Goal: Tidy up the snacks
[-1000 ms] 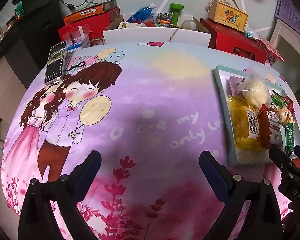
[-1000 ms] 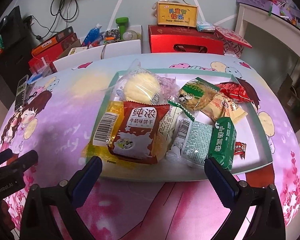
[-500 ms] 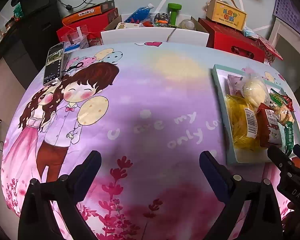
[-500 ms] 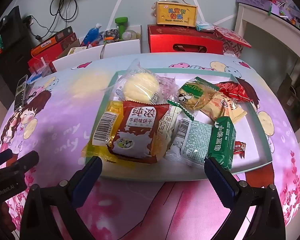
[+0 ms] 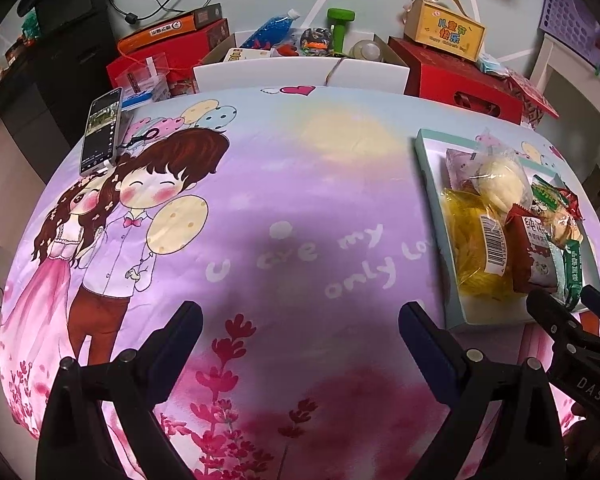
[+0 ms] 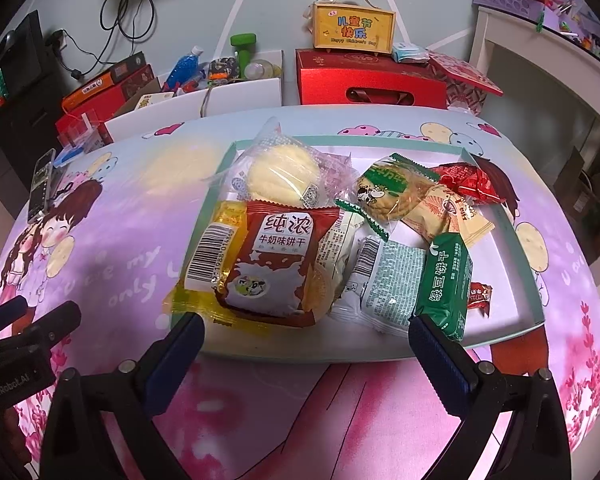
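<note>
Red biscuit packet [image 6: 274, 268] just beyond the spread right gripper [image 6: 304, 340].

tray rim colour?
Pale teal-green rim, white inside. Clearest in the right wrist view.

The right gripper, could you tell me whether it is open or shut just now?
Open. The right gripper has its blue-padded jaws spread wide at the near edge of the tray, with nothing held between them.
</note>
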